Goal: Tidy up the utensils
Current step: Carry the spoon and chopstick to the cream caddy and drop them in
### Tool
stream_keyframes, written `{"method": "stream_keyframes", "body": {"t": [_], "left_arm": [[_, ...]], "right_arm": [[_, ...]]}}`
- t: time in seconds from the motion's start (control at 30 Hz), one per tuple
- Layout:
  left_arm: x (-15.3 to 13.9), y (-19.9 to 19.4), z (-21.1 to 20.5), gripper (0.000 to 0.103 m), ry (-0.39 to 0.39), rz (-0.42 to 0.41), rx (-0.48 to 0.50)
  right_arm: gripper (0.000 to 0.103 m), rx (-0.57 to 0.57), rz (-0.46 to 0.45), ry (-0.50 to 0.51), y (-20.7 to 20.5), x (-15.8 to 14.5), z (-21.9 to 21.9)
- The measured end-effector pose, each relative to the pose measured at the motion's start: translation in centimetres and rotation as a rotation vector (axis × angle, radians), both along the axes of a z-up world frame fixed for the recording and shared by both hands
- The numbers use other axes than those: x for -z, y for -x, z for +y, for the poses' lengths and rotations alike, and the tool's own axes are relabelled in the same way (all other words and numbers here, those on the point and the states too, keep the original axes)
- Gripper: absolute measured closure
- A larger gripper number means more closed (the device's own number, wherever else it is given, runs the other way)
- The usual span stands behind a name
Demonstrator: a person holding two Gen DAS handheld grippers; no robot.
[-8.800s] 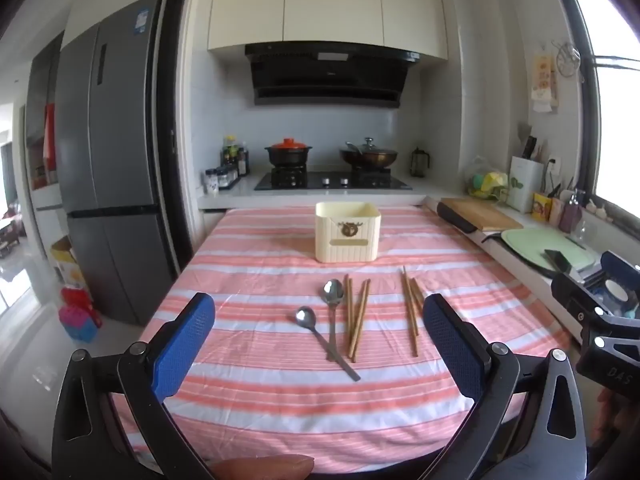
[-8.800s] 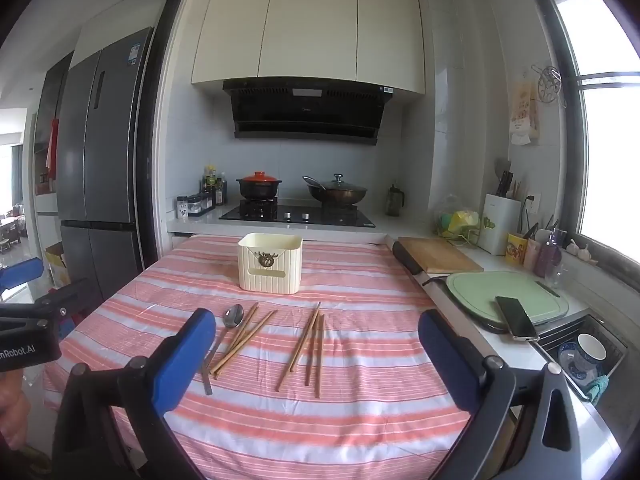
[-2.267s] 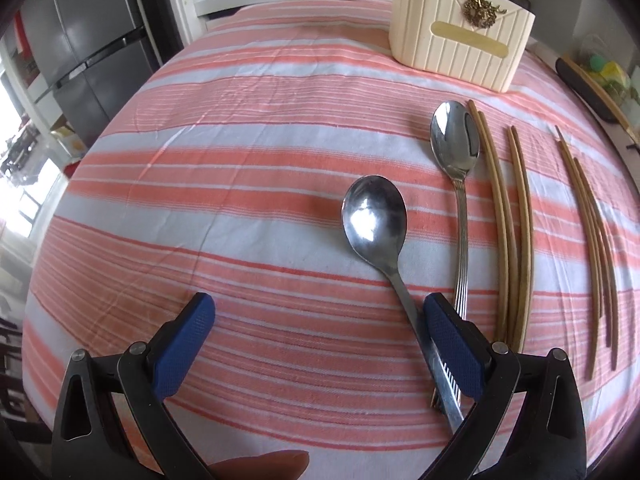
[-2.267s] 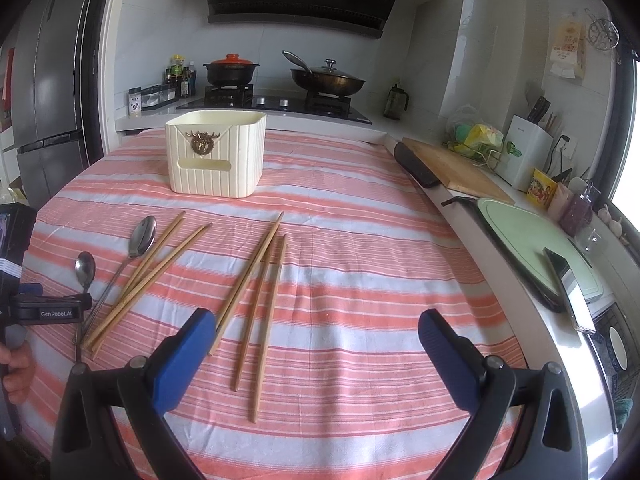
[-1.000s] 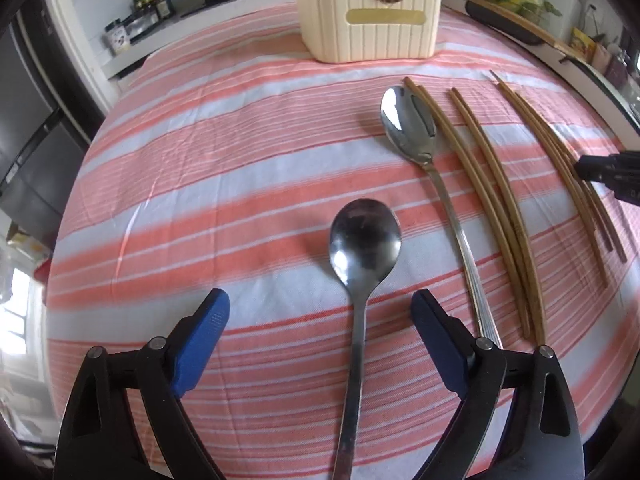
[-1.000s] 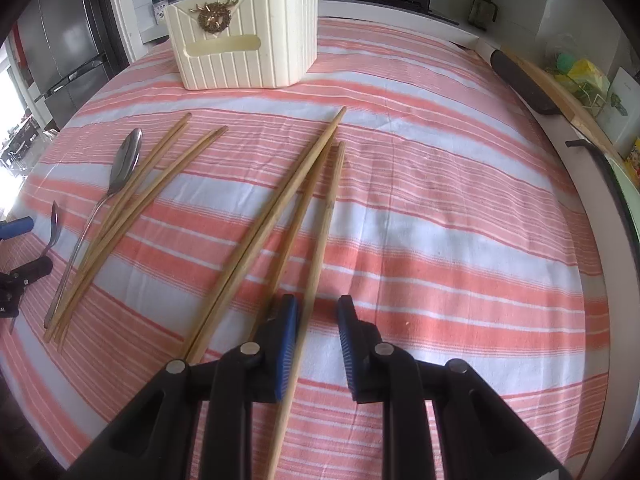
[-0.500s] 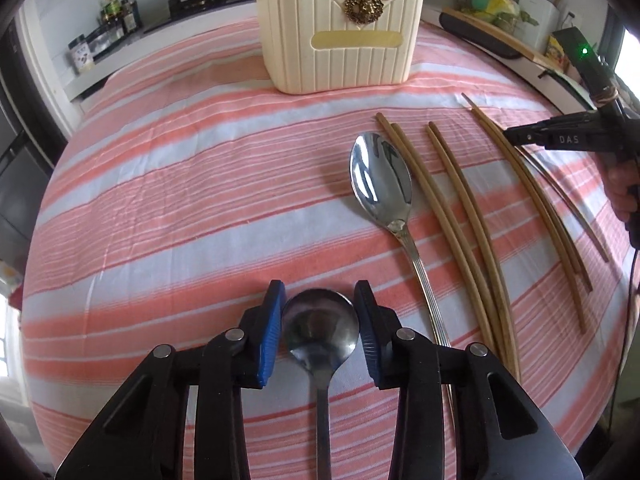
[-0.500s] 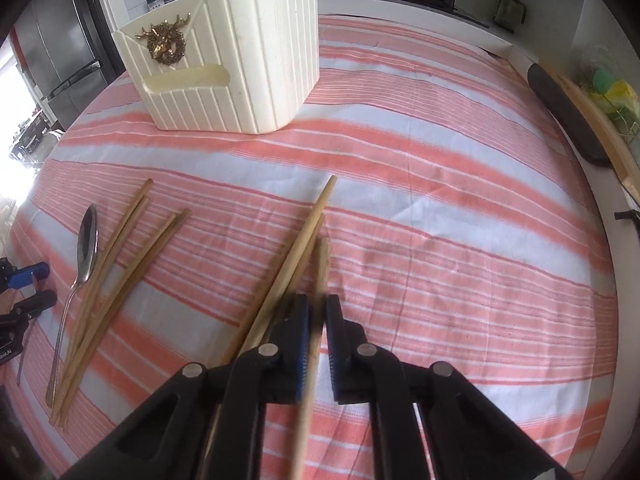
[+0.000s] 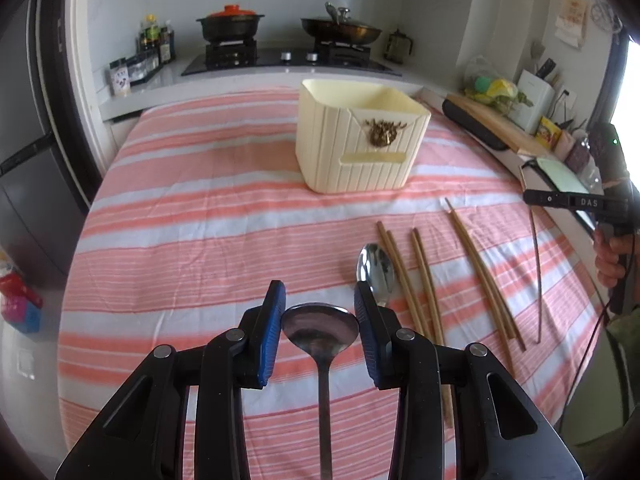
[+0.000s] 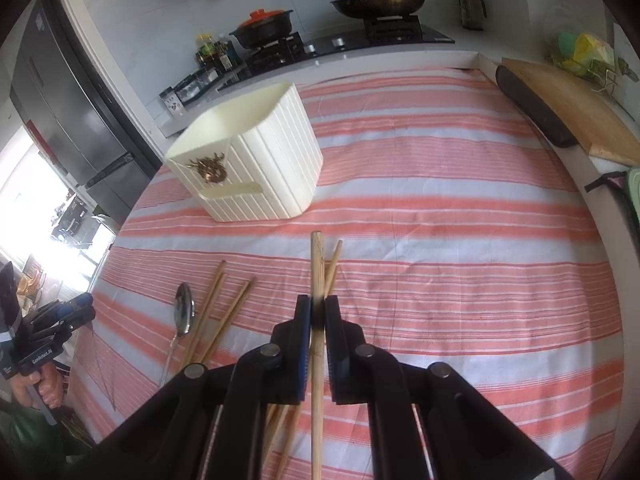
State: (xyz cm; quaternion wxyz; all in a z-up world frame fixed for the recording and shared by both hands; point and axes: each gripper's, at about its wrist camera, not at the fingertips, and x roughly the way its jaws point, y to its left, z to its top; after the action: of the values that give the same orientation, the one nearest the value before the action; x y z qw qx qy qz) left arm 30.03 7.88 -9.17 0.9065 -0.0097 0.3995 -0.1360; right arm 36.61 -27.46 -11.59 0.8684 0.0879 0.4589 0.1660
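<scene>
In the left wrist view my left gripper [image 9: 319, 296] is shut on a steel spoon [image 9: 320, 326], its bowl between the blue pads, lifted above the striped tablecloth [image 9: 200, 220]. A second spoon [image 9: 374, 268] and several wooden chopsticks [image 9: 424, 280] lie on the cloth to the right. A cream utensil holder [image 9: 360, 148] stands beyond them. In the right wrist view my right gripper [image 10: 317, 308] is shut on one chopstick [image 10: 316, 272], raised over two others [image 10: 334, 264]. The holder [image 10: 256, 168] sits ahead to the left. The other gripper [image 9: 560, 200] shows at the right edge of the left wrist view.
A stove with a red-lidded pot [image 9: 230, 24] and a pan [image 9: 340, 30] stands behind the table. A wooden cutting board [image 10: 572, 108] lies on the counter to the right. A dark fridge [image 10: 68, 112] is to the left.
My left gripper closed on the spoon and my right on a chopstick. Both then rose off the cloth with them, and the views tipped up toward the holder.
</scene>
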Motion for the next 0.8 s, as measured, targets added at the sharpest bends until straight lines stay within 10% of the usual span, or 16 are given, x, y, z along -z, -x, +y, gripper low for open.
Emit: {"method": "stream_keyframes", "body": {"t": [0.4,0.8], "left_arm": [[-5.8,0.0,1.7,0.068,0.072,-0.108,-0.013],[-14.5,-7.6,2.2,0.068,0.13,-0.171,0.004]], "right_arm": [[0.096,-0.006,-0.319,-0.009,5.5,-11.3,1.1],[0.096,0.051,-0.465,-0.051,-2.6,-18.5,3.4]]}}
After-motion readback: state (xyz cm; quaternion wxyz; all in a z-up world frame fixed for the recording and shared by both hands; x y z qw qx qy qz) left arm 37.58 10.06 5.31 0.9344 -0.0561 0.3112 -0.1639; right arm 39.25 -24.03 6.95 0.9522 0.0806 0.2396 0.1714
